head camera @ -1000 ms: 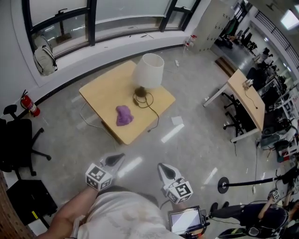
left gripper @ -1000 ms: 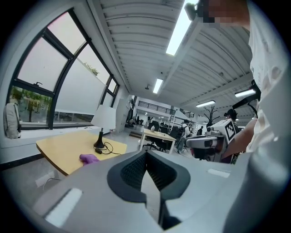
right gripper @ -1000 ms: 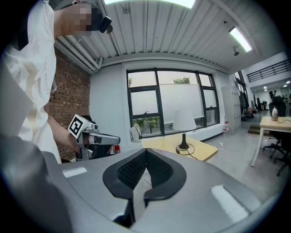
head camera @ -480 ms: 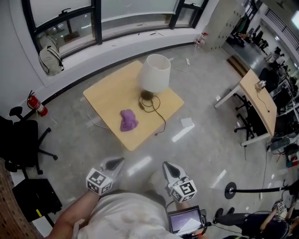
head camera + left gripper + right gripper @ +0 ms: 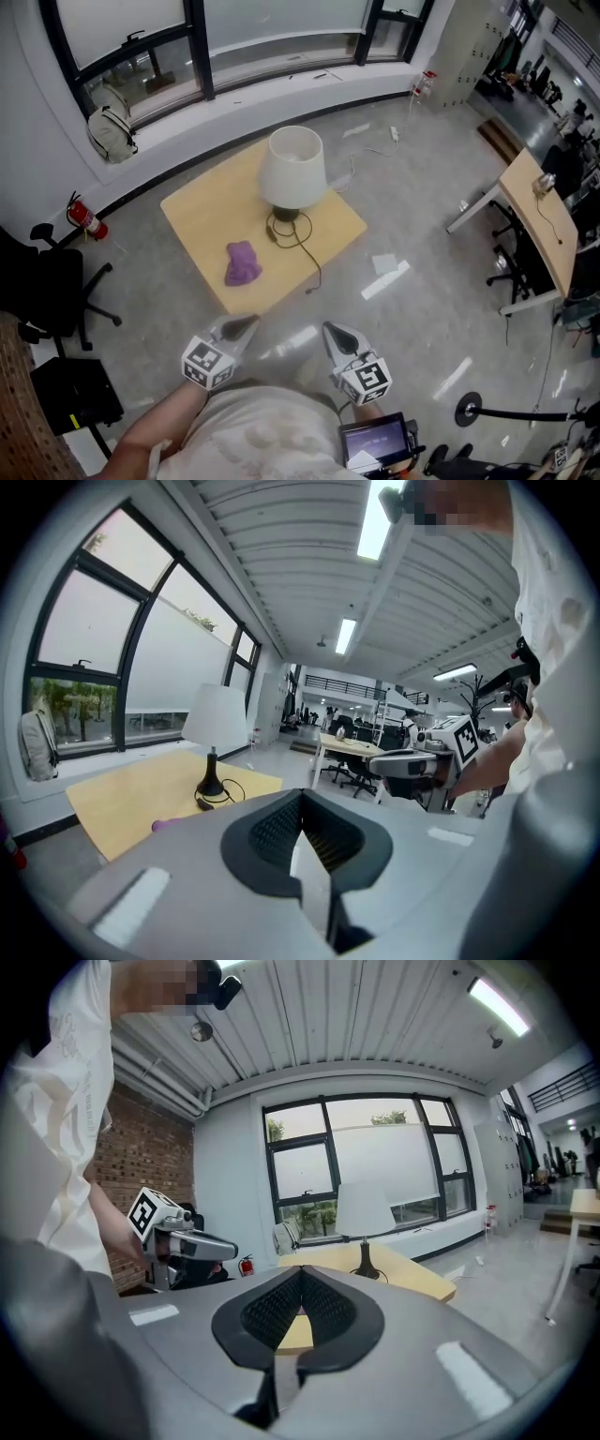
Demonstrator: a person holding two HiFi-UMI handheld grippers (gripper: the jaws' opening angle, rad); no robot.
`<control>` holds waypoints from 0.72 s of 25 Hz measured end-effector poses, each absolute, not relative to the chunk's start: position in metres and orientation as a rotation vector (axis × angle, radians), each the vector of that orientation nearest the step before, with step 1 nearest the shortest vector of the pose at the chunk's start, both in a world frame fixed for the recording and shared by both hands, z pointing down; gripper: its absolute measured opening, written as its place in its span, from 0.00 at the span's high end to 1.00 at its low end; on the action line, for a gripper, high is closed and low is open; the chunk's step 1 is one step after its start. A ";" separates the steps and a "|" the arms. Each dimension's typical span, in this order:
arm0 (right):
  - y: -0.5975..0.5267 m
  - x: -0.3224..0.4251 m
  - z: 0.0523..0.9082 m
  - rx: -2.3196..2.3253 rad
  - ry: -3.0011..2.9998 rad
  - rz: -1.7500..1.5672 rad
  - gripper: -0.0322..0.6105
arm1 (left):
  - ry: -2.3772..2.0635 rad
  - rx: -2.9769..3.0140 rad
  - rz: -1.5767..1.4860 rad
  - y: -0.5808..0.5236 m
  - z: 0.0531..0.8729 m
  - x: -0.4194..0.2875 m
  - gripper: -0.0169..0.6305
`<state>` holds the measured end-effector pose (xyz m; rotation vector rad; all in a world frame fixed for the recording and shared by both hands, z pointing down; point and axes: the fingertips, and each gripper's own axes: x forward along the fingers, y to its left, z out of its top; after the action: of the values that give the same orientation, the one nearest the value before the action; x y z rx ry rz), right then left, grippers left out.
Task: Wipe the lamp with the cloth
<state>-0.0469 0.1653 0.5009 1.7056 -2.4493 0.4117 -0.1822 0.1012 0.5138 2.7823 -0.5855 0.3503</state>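
Lamp point(image 5: 292, 169) stands on the tabletop point(image 5: 202, 220), and the purple cloth point(image 5: 243, 264) lies near it. Left tool point(image 5: 246, 324) and right tool point(image 5: 335, 330) are both clenched and empty, well apart from the tabletop.

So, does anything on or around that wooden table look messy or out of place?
Nothing damaged or tipped. The white-shaded lamp stands upright on the light wooden table, but its black cord lies loosely coiled and trails to the table's edge, and the purple cloth sits crumpled.

Bright daylight from windows point(image 5: 272, 33), ceiling strip lights point(image 5: 378, 522), glare on the floor point(image 5: 386, 278), fisheye curvature, dark corners.
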 end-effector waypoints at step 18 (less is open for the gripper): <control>0.111 0.052 0.515 1.474 -2.590 0.478 0.93 | -0.880 2.641 0.478 0.063 0.538 -0.125 0.97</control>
<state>0.0518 0.1111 0.5150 1.4740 -2.5899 0.4781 -0.1248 0.0627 0.5378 2.6408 -0.8796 0.4782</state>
